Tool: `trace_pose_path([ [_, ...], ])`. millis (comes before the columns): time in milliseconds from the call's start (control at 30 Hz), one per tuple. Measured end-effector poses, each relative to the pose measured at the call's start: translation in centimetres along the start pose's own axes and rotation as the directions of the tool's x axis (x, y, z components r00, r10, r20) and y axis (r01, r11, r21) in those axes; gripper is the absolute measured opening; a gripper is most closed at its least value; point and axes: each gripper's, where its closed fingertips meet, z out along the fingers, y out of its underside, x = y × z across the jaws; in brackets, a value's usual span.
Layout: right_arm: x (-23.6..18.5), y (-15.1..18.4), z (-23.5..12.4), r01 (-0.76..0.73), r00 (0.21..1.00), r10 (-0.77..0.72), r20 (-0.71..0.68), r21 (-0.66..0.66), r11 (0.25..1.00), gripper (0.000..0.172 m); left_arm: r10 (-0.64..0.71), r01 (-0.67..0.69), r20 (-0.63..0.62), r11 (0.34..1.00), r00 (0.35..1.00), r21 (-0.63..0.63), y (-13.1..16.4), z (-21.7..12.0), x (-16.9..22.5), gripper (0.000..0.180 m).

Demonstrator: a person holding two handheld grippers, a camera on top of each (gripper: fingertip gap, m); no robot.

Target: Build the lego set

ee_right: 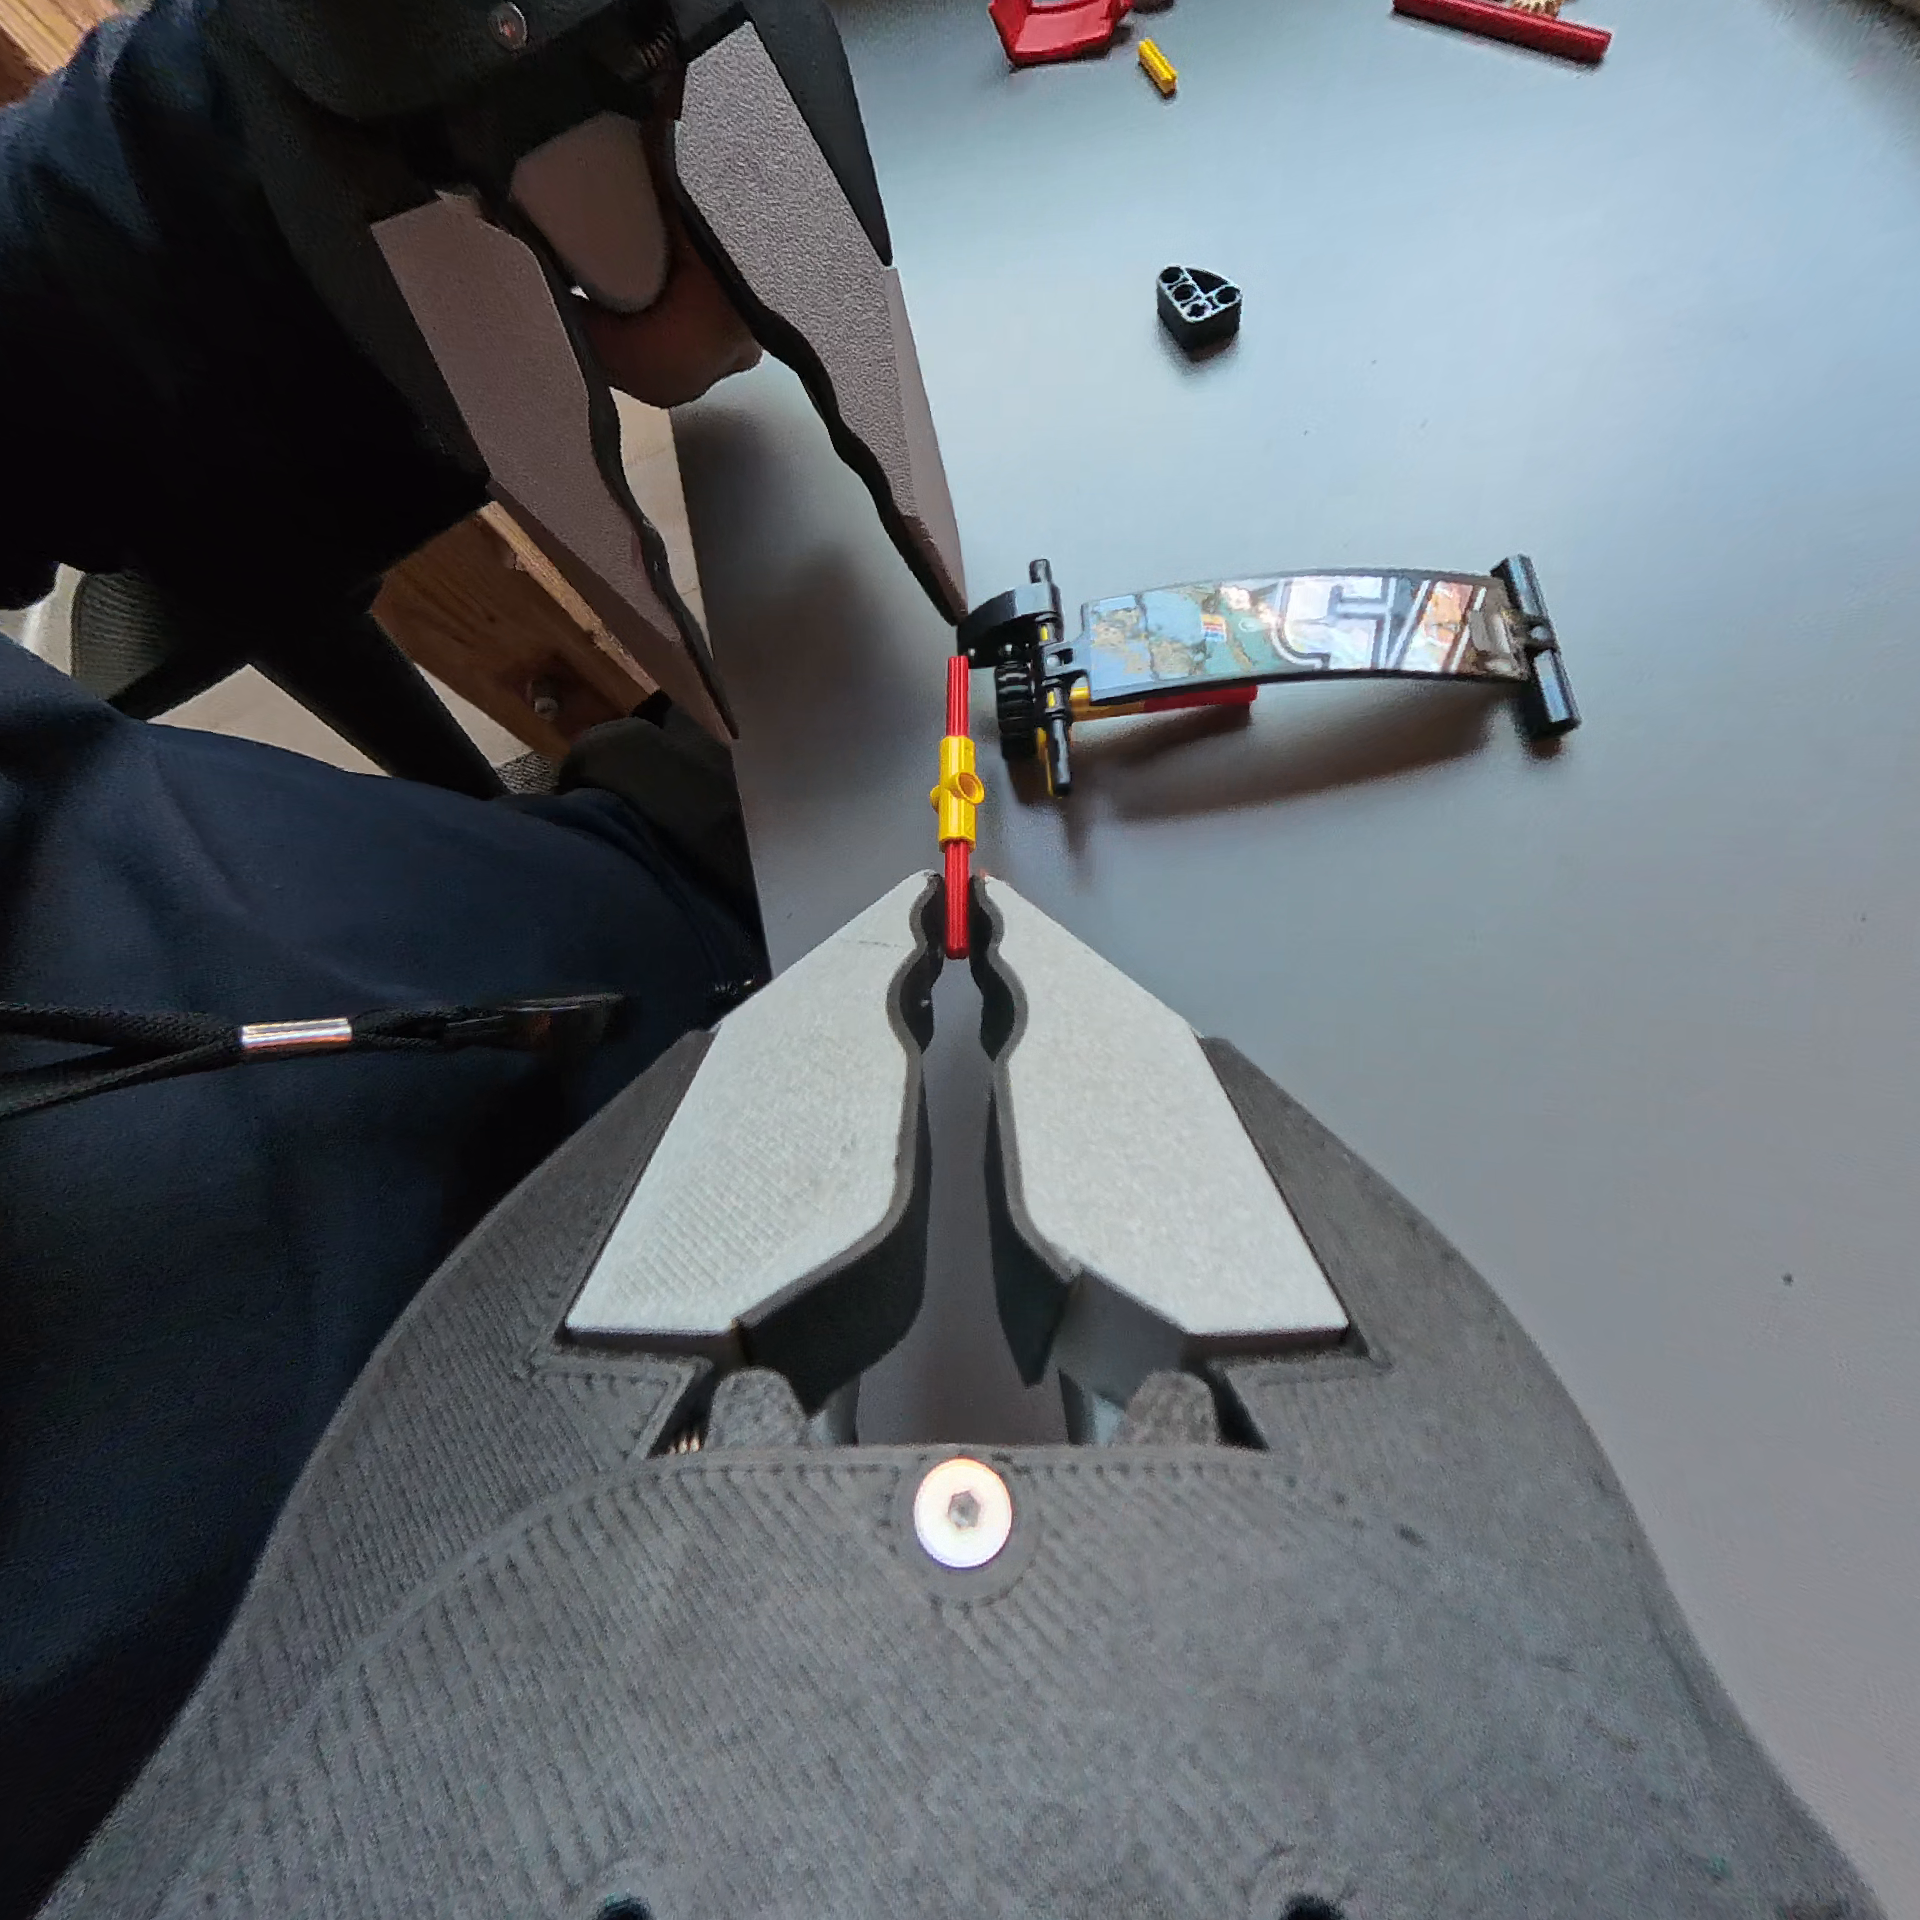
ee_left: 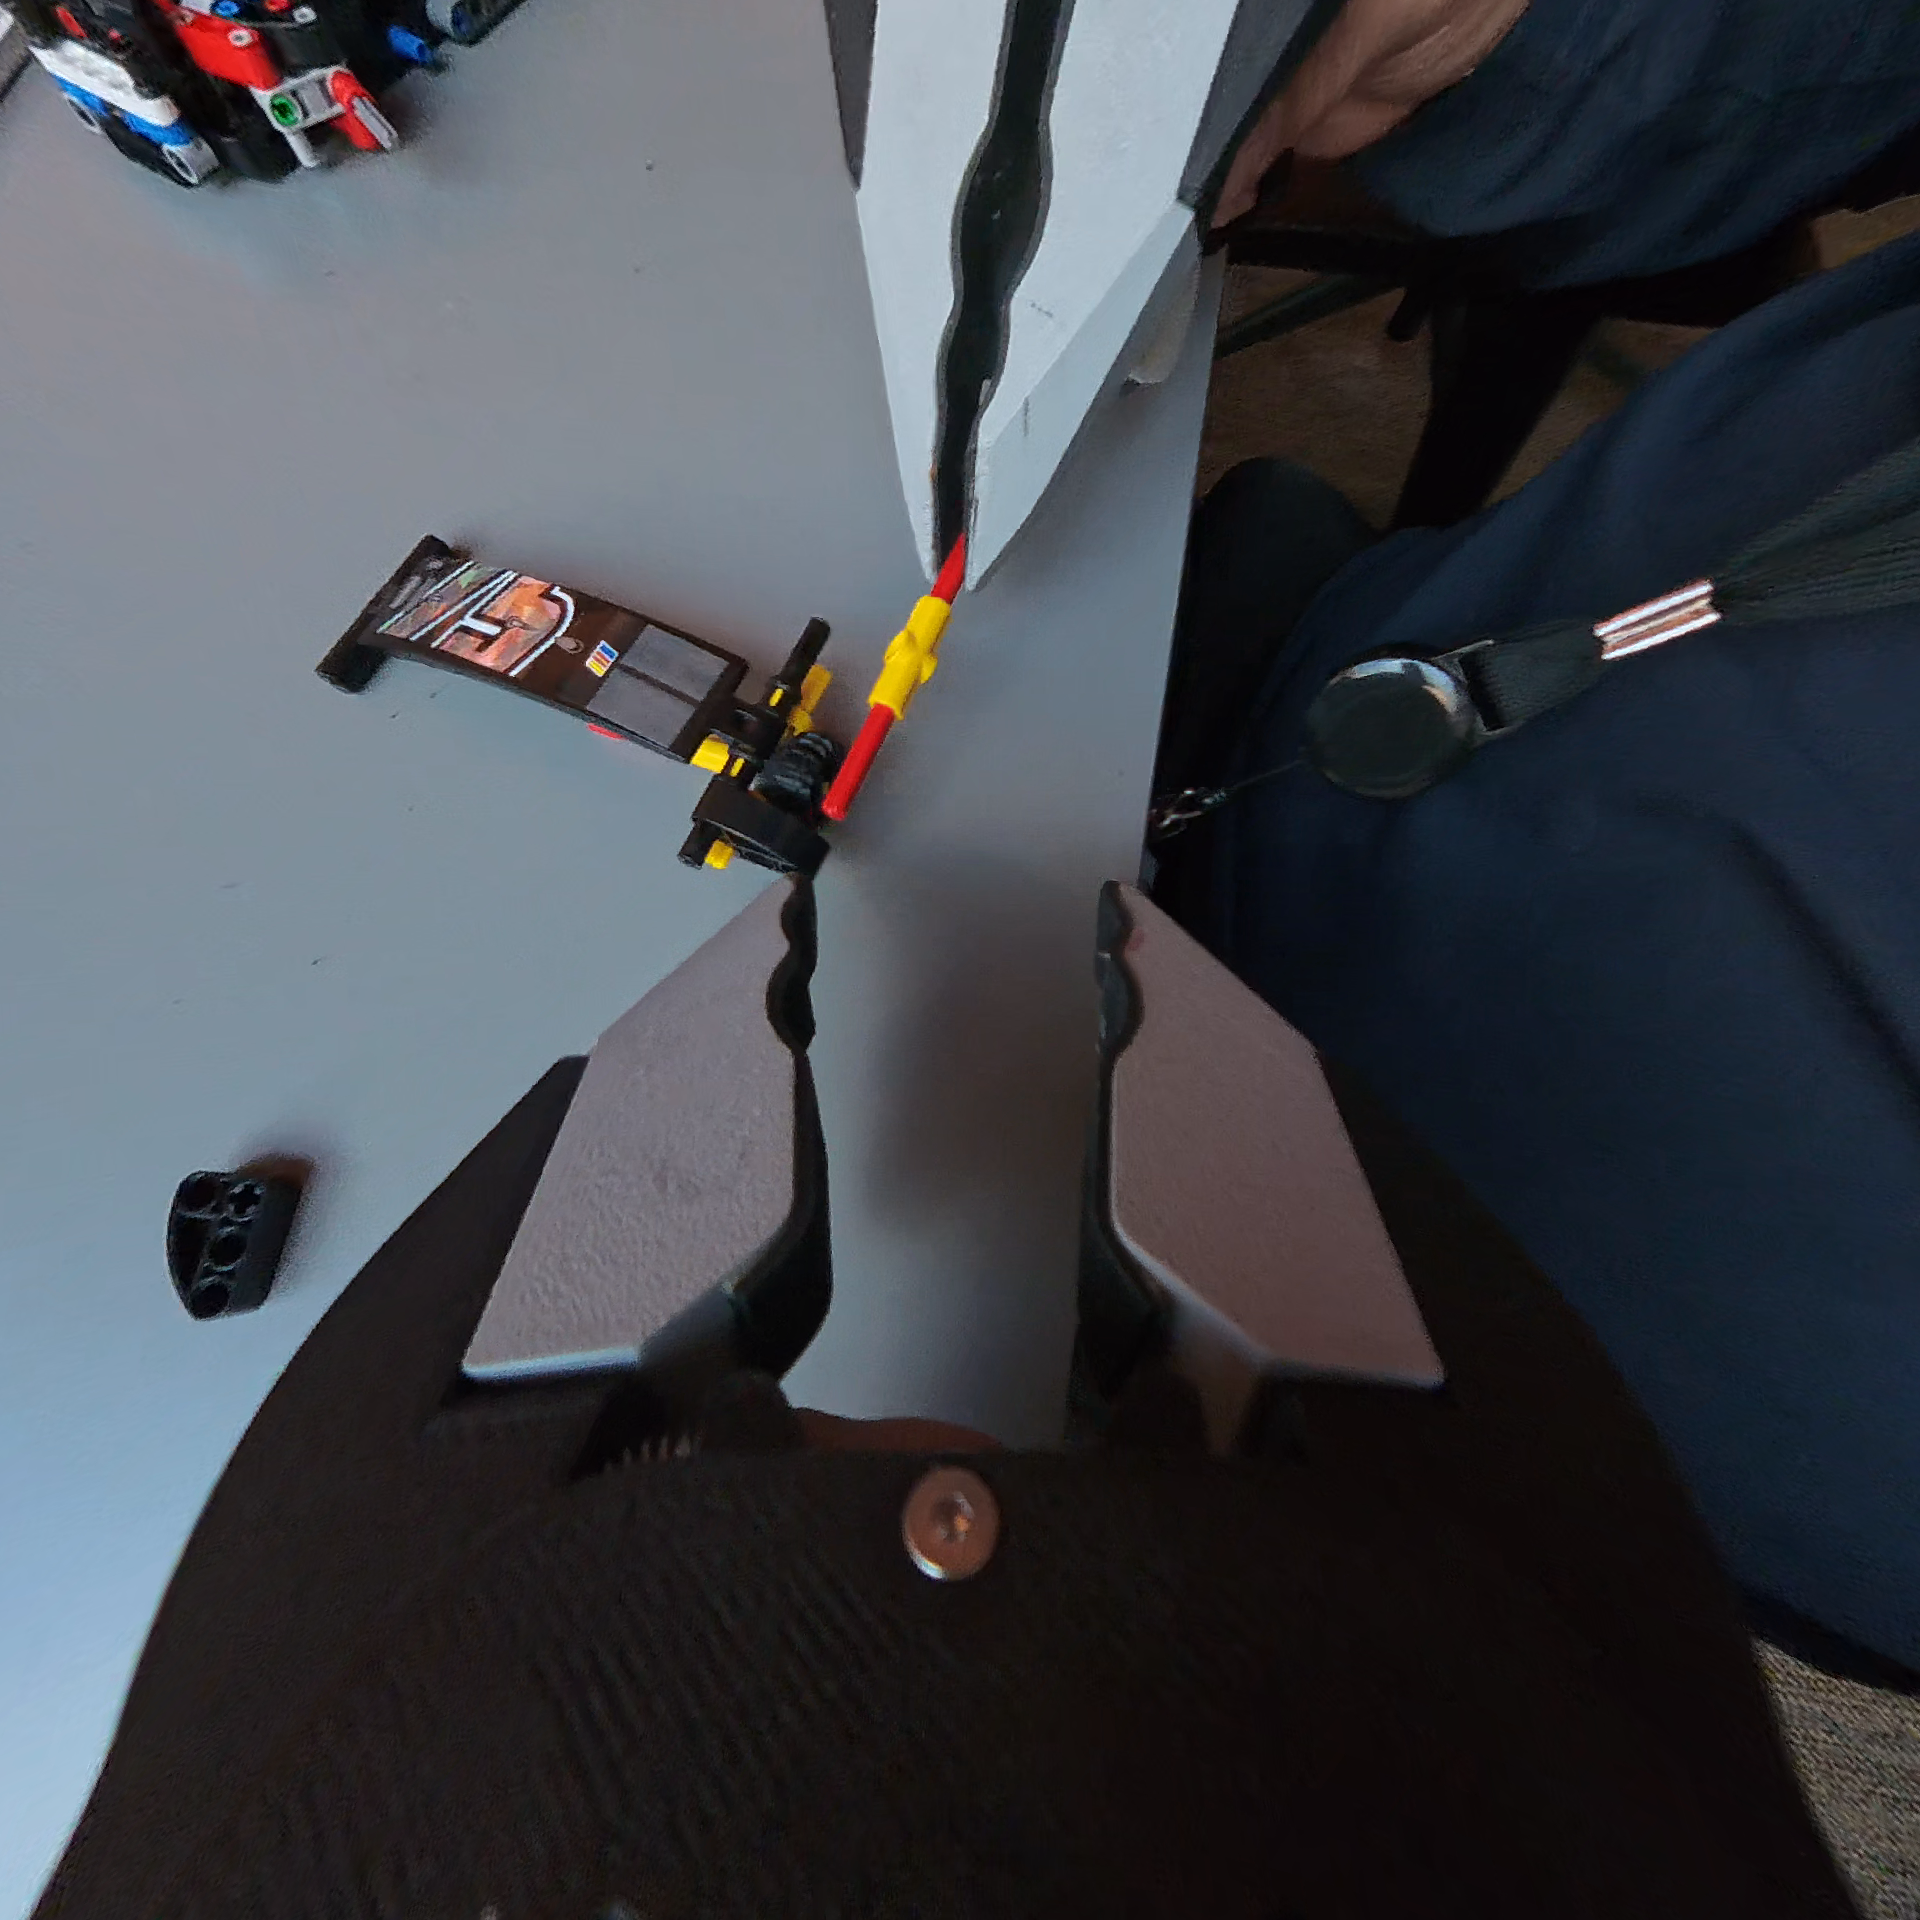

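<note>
Surface: a plain grey counter point(ee_right: 1455, 1039), with a seated person in dark blue clothing at its edge and loose building-toy parts scattered toward the far side.
Right claw point(ee_right: 957, 914): its two fingers are closed on one end of a thin red axle point(ee_right: 957, 717), the pads pressing it from both sides; pinching only the end leaves most of the rod free ahead of the tips.
Red axle: its long axis runs straight on from the right claw's fingers, and the free end points at the black geared end of the panel assembly point(ee_right: 1288, 634), very close to it; contact cannot be told.
Yellow connector point(ee_right: 957, 795): threaded on the axle about halfway along, clear of the fingertips.
Panel assembly: a curved, printed black panel lying on the counter, long axis crosswise to the axle, gear end toward both claws.
Left claw point(ee_left: 956, 914): fingers spread apart with only counter between them; one tip sits just beside the assembly's black end, as if placed to steady it.
Black beam piece point(ee_left: 231, 1236): alone, well apart from both claws.
</note>
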Motion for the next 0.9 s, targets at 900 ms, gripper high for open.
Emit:
trace_pose_path([
  [900, 0.2, -0.1, 0.5, -0.007, 0.993, 0.005, -0.116, -0.015, 1.0, 0.001, 0.139, -0.142, -0.084, 0.989, 0.987, -0.036, 0.4, 1.1, -3.9, 0.026],
])
